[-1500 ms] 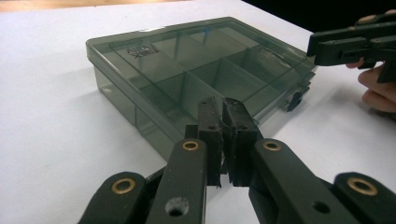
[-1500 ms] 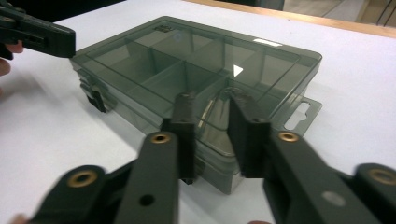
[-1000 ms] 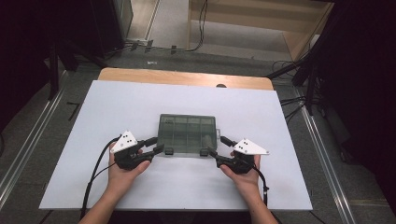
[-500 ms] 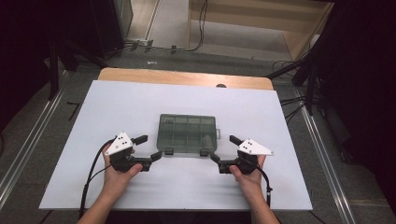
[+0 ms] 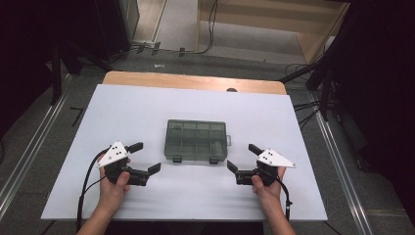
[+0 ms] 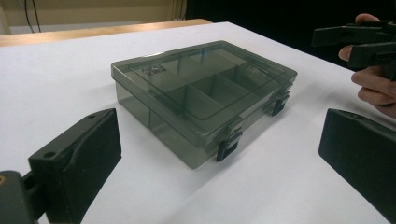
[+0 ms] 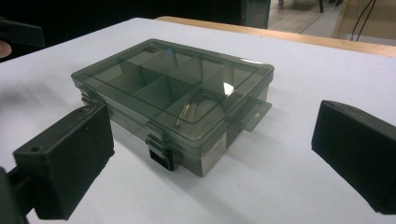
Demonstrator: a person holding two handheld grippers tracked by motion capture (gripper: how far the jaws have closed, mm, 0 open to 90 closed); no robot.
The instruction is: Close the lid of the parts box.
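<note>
A smoky transparent compartment box (image 5: 196, 141) lies shut in the middle of the white table top, its two black latches (image 5: 177, 158) facing the person. A curved metal piece (image 7: 191, 109) rests in one compartment. My left gripper (image 5: 148, 156) sits just left of the box's near corner. Its jaws have just been opening and hold nothing; in the left gripper view (image 6: 219, 135) they stand wide, short of the box (image 6: 201, 93). My right gripper (image 5: 241, 156) mirrors it off the right near corner, also just opened and apart from the box (image 7: 173, 88).
The white table top (image 5: 147, 107) has a wooden strip (image 5: 191, 81) along its far edge. Cables trail from both grippers over the near edge. Beyond the table are floor rails, cables and a wooden frame. The person's right hand (image 6: 373, 86) appears in the left gripper view.
Both grippers let go of the box's near corners, pulled back toward the person and spread their jaws wide. The left one also shifted outward to the left. The box stayed put.
</note>
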